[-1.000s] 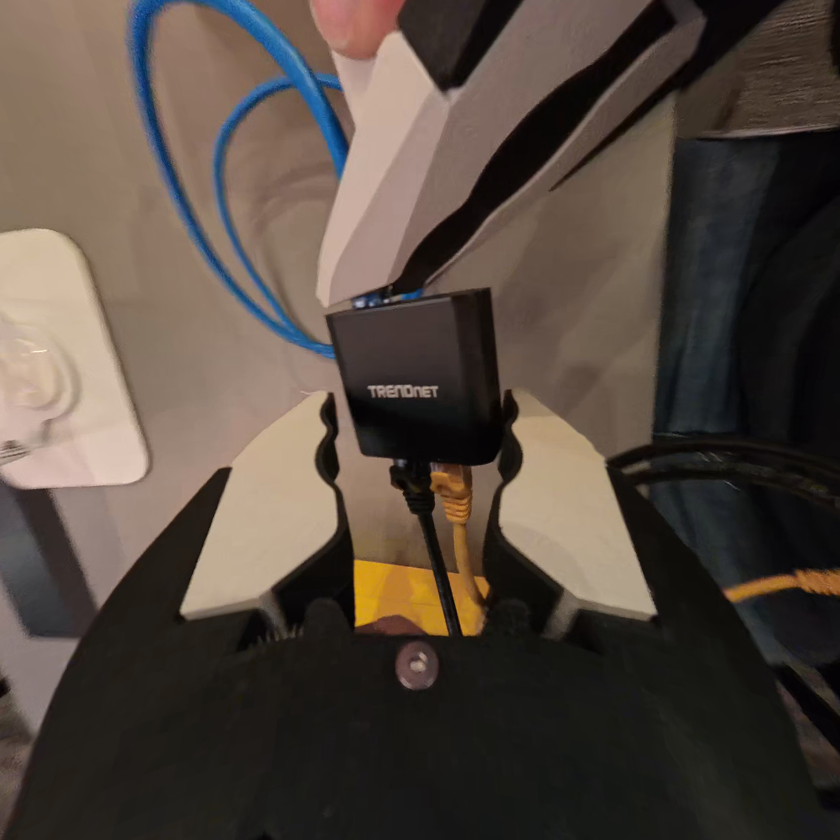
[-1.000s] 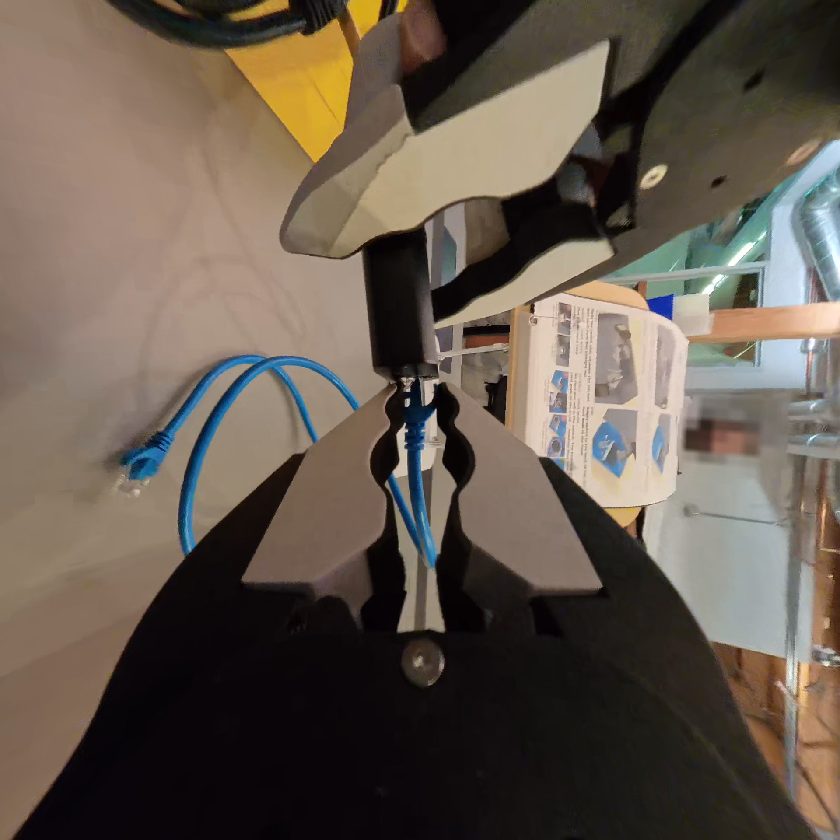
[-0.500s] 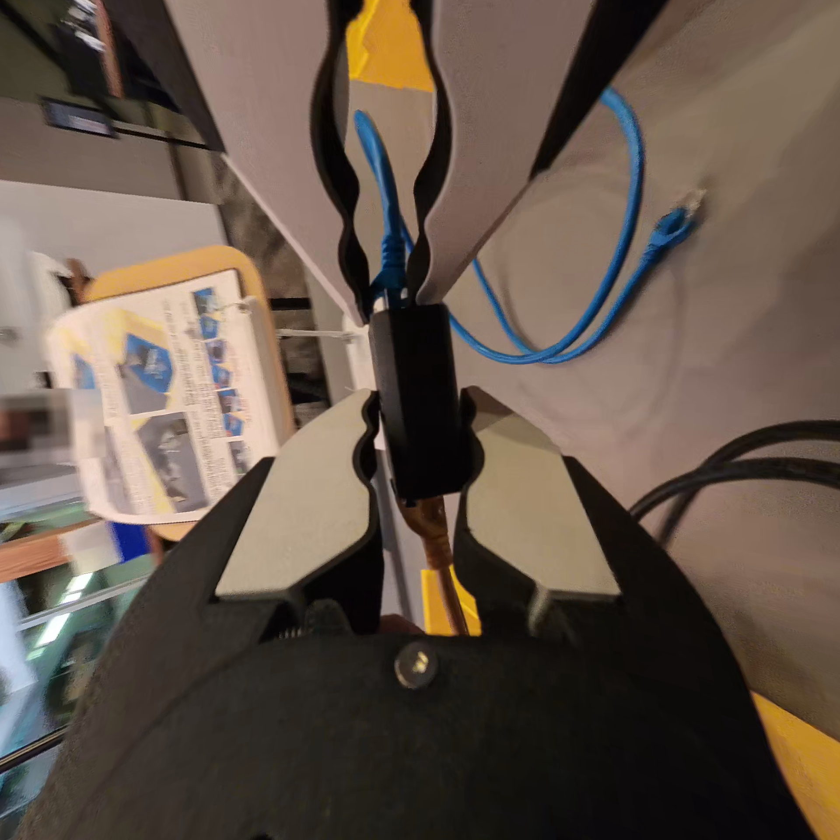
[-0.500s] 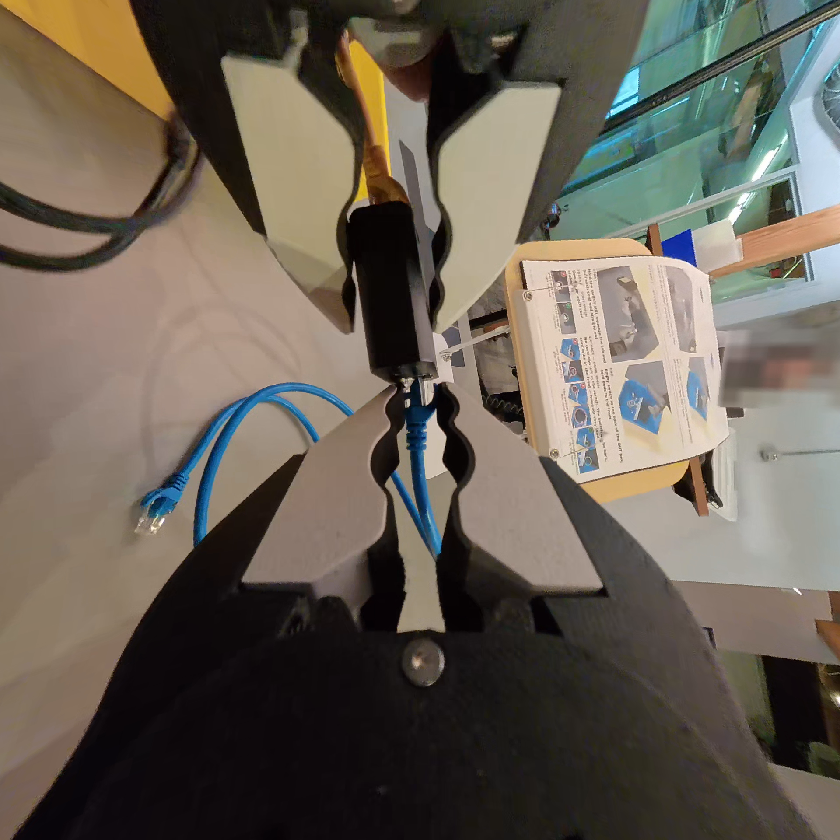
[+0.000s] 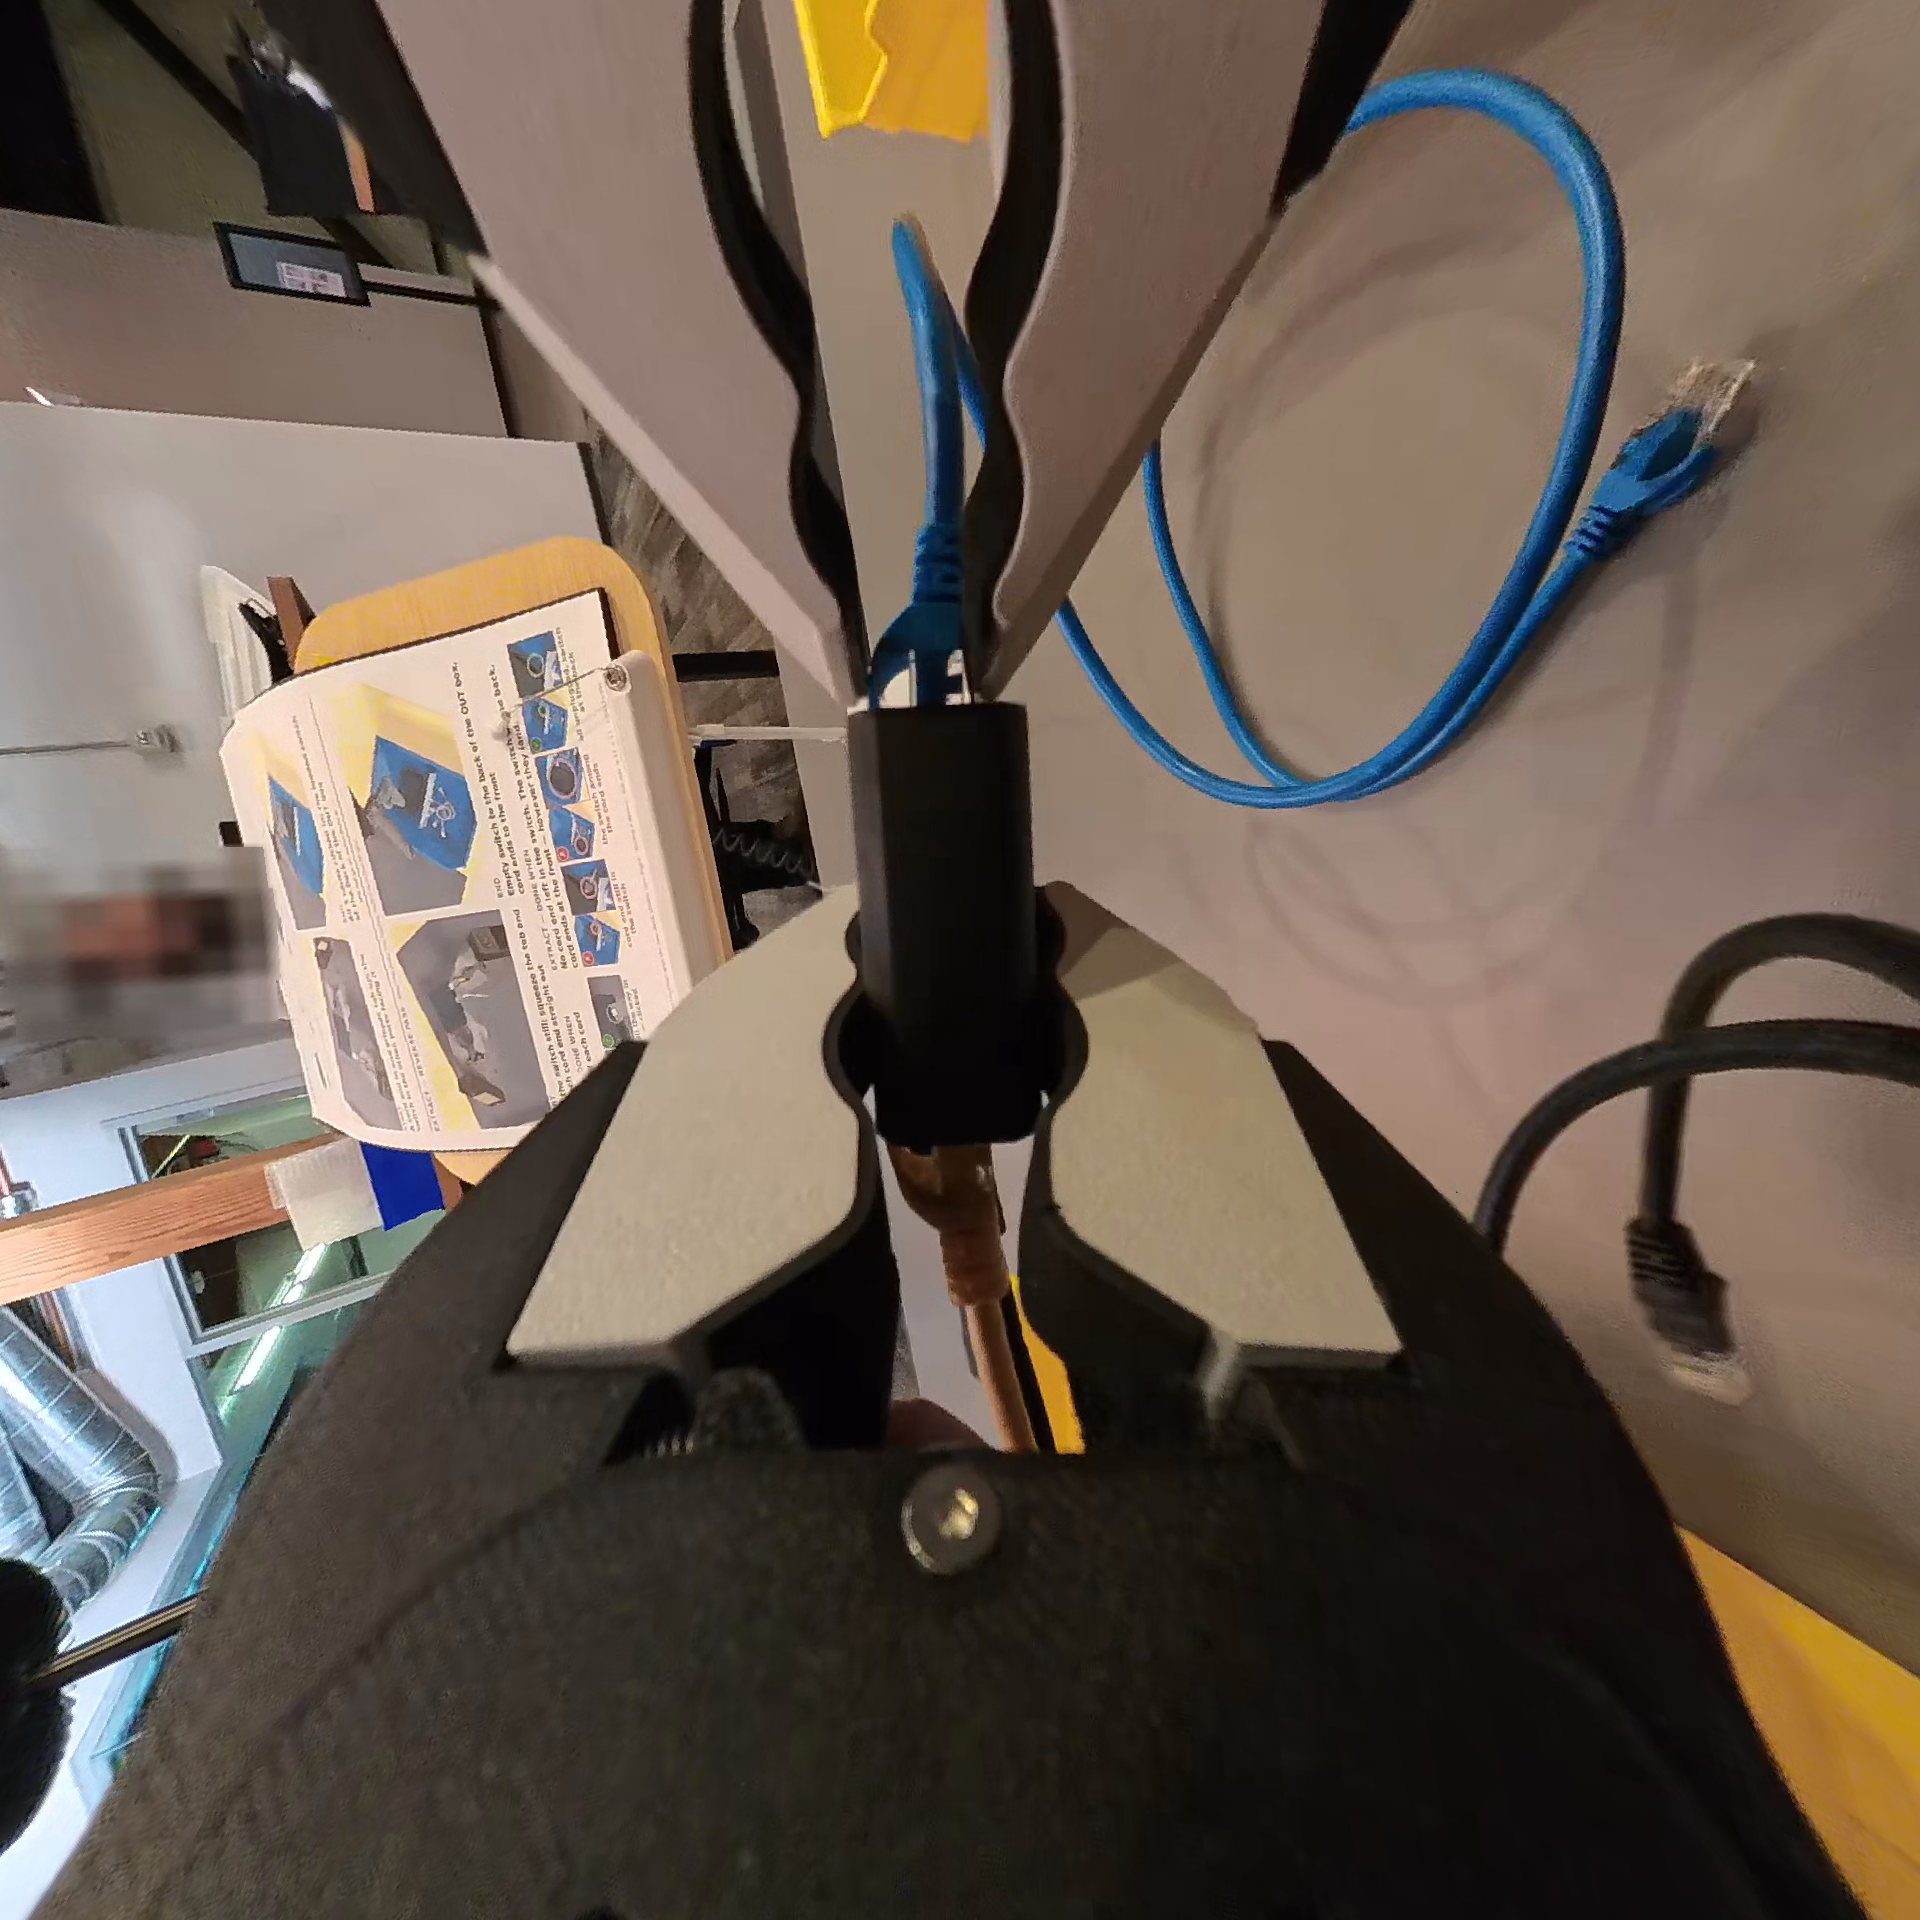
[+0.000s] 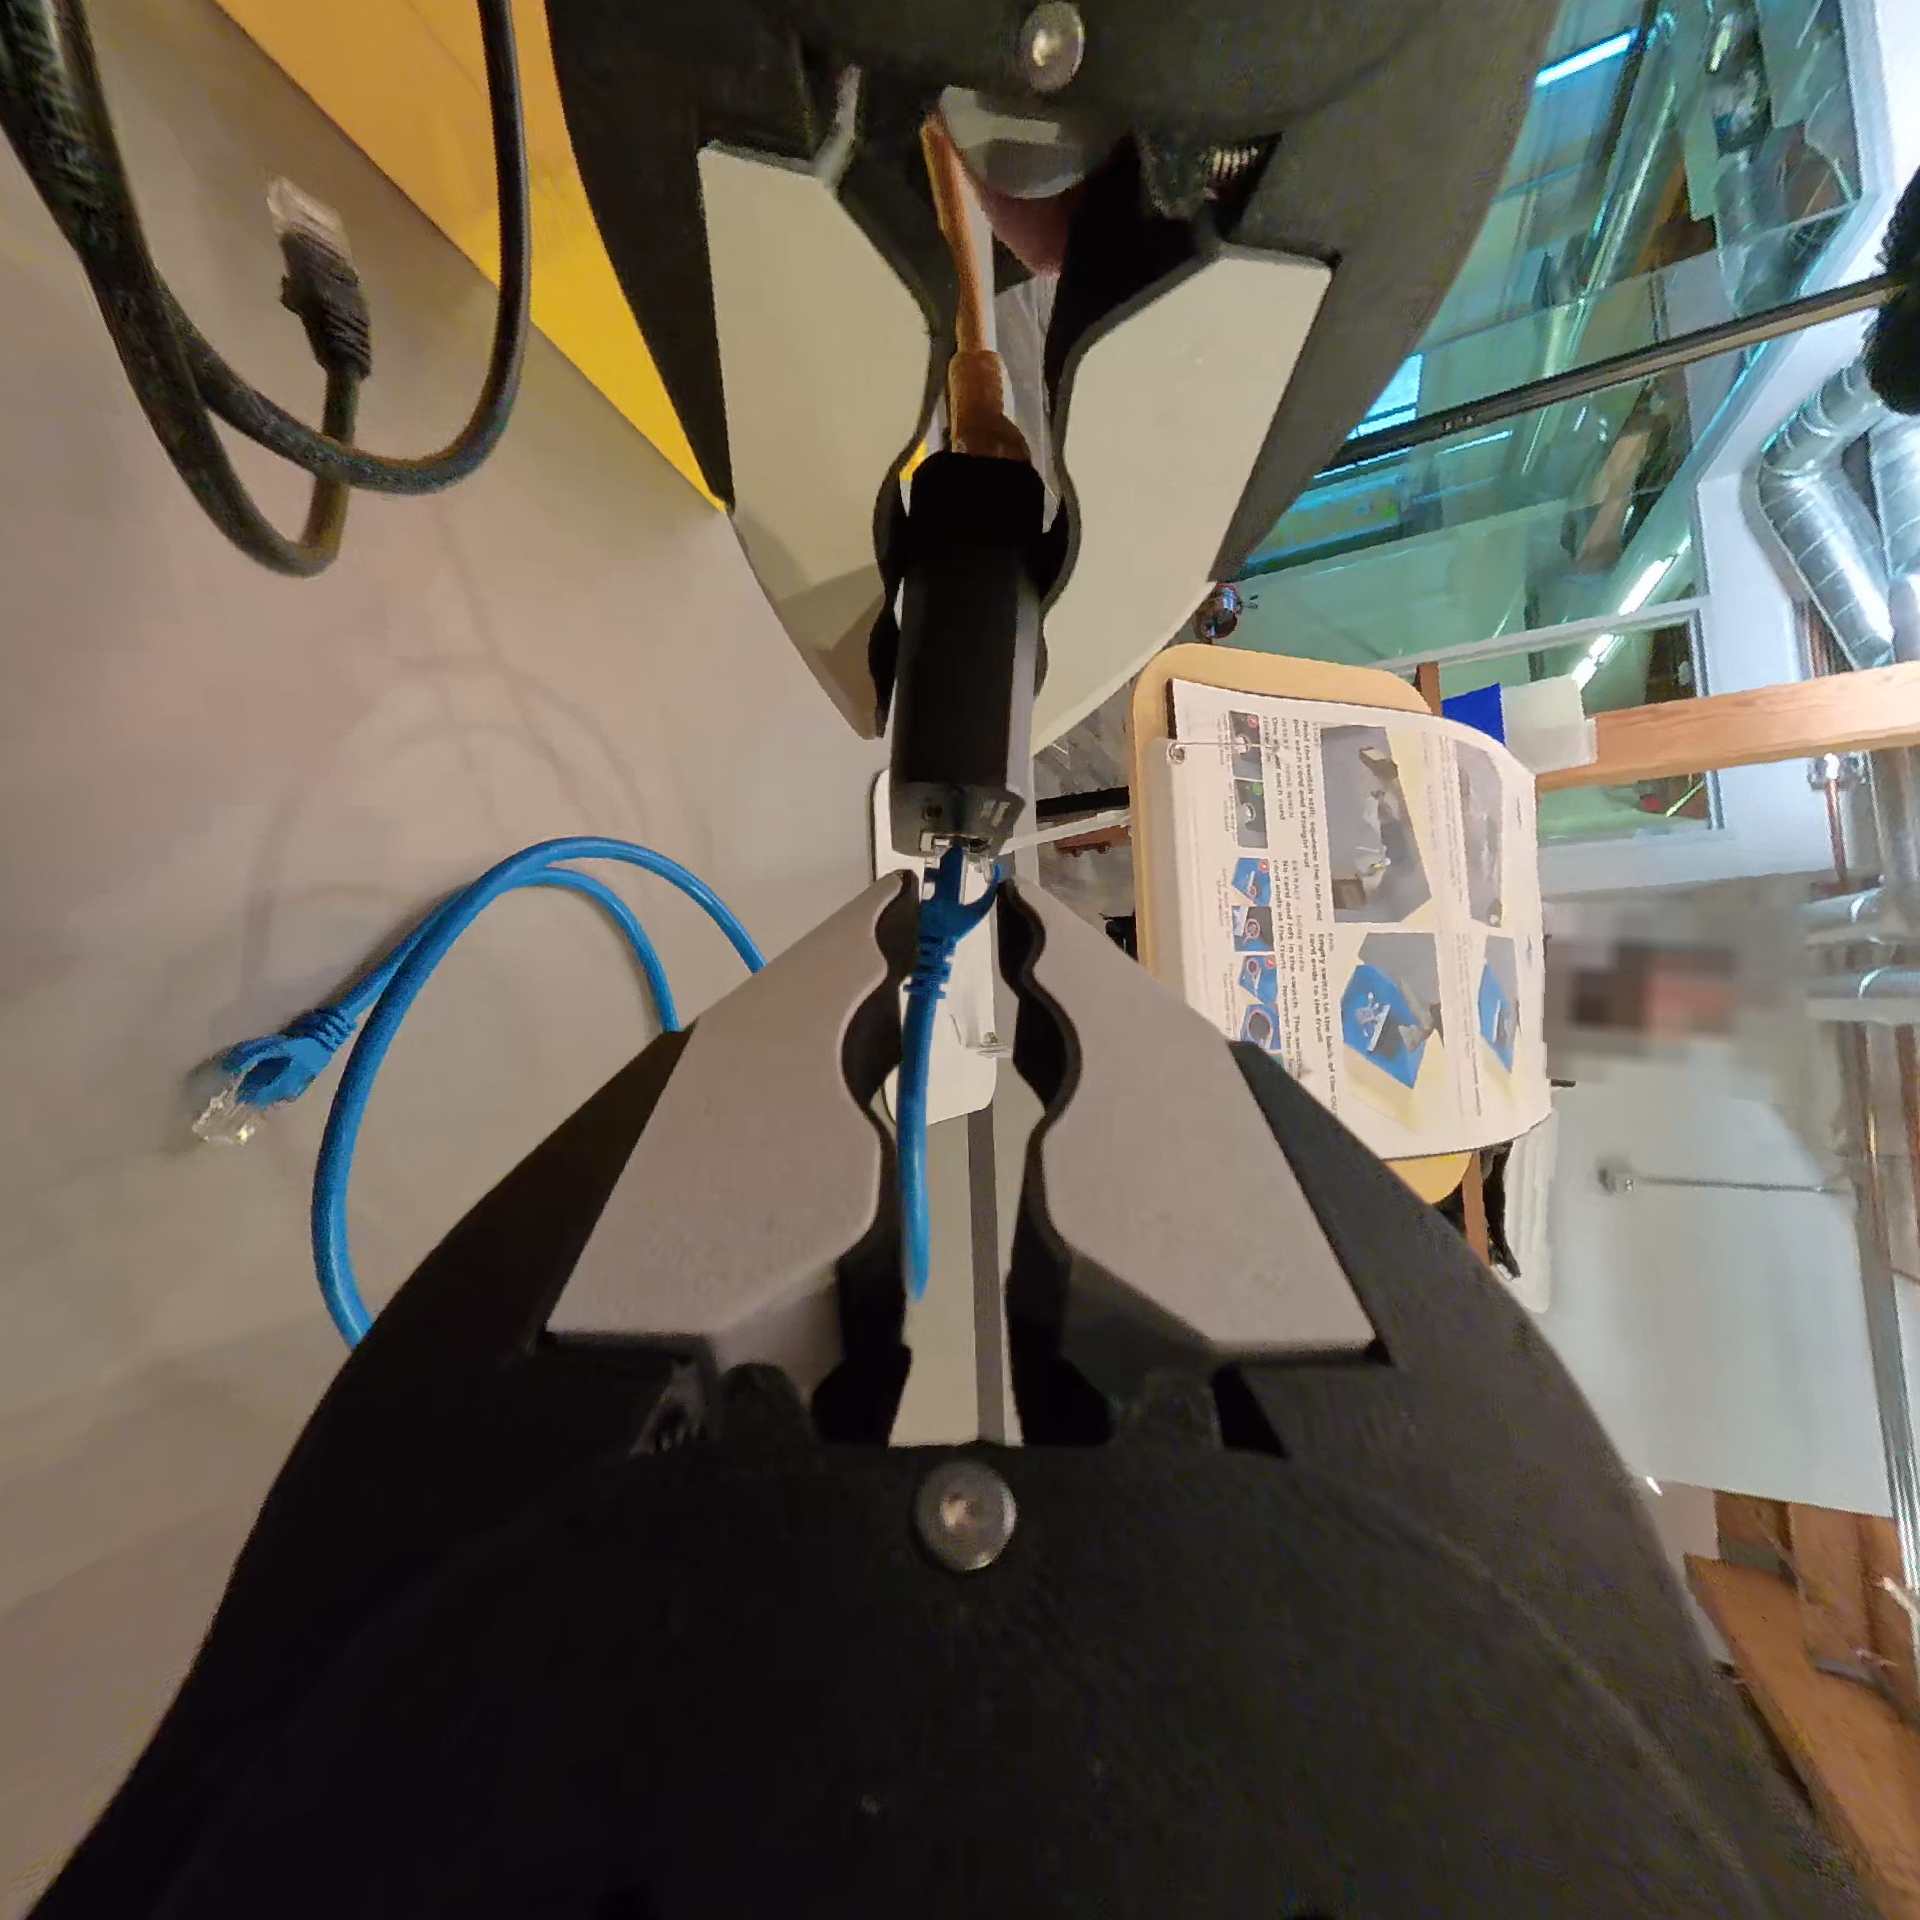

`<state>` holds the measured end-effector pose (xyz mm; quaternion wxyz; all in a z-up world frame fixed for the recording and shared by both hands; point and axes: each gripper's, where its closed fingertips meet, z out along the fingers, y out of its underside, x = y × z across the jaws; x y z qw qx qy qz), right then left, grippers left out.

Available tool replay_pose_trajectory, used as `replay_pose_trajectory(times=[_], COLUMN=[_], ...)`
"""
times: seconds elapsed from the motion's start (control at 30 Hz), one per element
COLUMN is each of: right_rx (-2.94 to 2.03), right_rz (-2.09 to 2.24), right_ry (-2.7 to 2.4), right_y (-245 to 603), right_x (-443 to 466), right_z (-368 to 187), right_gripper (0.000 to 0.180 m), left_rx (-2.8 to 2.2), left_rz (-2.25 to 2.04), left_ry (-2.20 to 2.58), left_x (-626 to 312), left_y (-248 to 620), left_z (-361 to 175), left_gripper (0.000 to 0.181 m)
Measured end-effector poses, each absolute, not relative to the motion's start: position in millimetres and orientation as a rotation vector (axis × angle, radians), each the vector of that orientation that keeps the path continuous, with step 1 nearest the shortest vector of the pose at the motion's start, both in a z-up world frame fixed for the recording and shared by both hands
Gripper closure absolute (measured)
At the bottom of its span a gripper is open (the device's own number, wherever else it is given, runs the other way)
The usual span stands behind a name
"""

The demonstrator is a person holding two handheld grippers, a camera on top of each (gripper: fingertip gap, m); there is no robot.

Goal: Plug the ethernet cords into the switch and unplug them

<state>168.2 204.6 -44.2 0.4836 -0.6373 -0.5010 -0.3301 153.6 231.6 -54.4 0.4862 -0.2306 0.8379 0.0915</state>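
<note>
The black switch (image 5: 940, 831) is held edge-on in the air over the grey table. My left gripper (image 5: 948, 935) is shut on its lower half. An orange ethernet cord (image 5: 961, 1236) is plugged into its near end. A blue ethernet cord (image 5: 940, 561) is plugged into its far end. My right gripper (image 6: 956, 883) is shut on the blue cord's plug (image 6: 948, 914), right at the switch (image 6: 961, 665). The blue cord loops on the table to its free plug (image 6: 260, 1070). The left gripper (image 6: 956, 717) also shows from the front in the right wrist view.
A black cord with a free plug (image 5: 1678, 1309) lies on the grey table (image 5: 1455, 727), also in the right wrist view (image 6: 322, 281). Yellow tape (image 6: 499, 239) marks the table. A printed instruction sheet (image 5: 447, 883) on a board stands beyond the table edge. Left and right tips are no more than a few centimetres apart.
Both grippers and the switch have rolled about a quarter turn, so the switch now shows edge-on. The grips have not changed and the blue plug stays in the port.
</note>
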Motion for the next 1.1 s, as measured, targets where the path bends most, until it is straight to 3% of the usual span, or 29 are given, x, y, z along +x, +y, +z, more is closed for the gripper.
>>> replay_pose_trajectory(times=[0.83, 1.1], right_rx=[-1.61, -1.632], right_rz=[-0.789, -0.757], right_ry=[-1.548, -1.467], right_y=[202, 197], right_x=[161, 164], right_z=[-62, -46], right_gripper=[0.171, 0.17], left_rx=[-0.572, -0.665], left_rz=[0.118, -0.003], left_ry=[2.131, 2.075], left_x=[150, 153], left_y=[224, 225], left_z=[-66, -57], left_gripper=[0.156, 0.155])
